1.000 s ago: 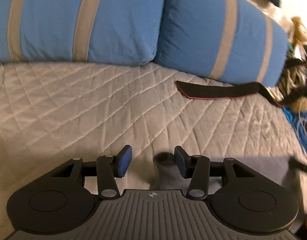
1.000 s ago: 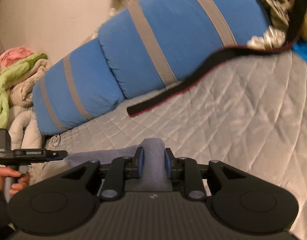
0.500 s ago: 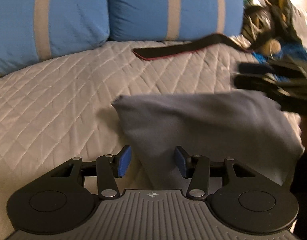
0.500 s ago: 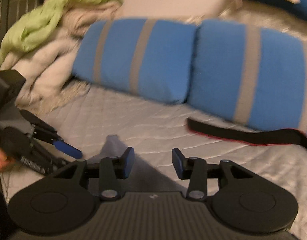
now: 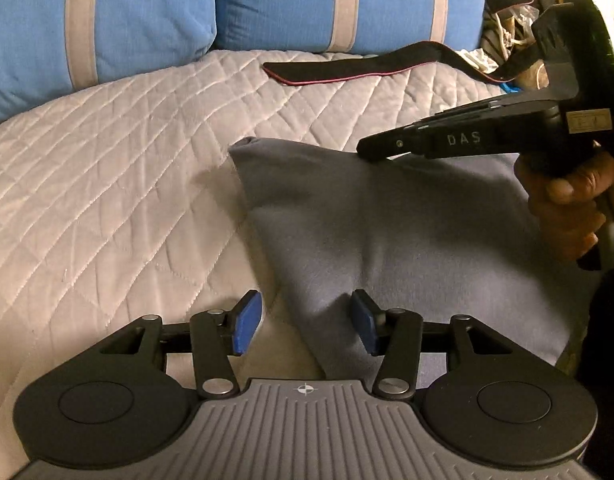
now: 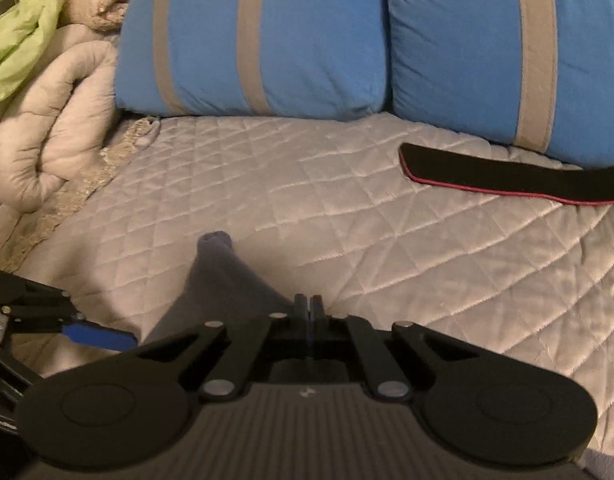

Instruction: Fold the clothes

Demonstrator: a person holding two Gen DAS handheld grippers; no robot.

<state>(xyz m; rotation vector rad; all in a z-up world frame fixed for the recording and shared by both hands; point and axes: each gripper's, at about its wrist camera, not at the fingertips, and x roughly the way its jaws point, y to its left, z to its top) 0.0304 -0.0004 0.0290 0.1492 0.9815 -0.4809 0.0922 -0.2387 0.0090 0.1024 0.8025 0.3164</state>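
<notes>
Left wrist view gives me the grey garment (image 5: 387, 240) spread on the quilted bed (image 5: 107, 184), toward the near right part of it, with one pointed corner reaching out toward the middle of the bed. My left gripper (image 5: 305, 322) hangs over the garment's near left edge; its jaws are opening, the blue pads (image 5: 247, 320) apart, cloth lying below and between them without either pad pressing on it. From the right of this view my right gripper (image 5: 371, 152) comes in, held in a hand (image 5: 567, 208), its tip at the garment's far edge.

In the right wrist view the right gripper's jaws are clenched, pads together. A fold of the grey cloth rises to them from the left, but I cannot tell whether any of it is pinched between them. Two blue pillows with grey stripes (image 6: 267, 36) line the head edge of the bed, and a black strap with a red edge (image 6: 487, 176) lies just before the right one. A beige comforter (image 6: 47, 120) and a green cloth (image 6: 23, 28) are heaped at the far left corner.
</notes>
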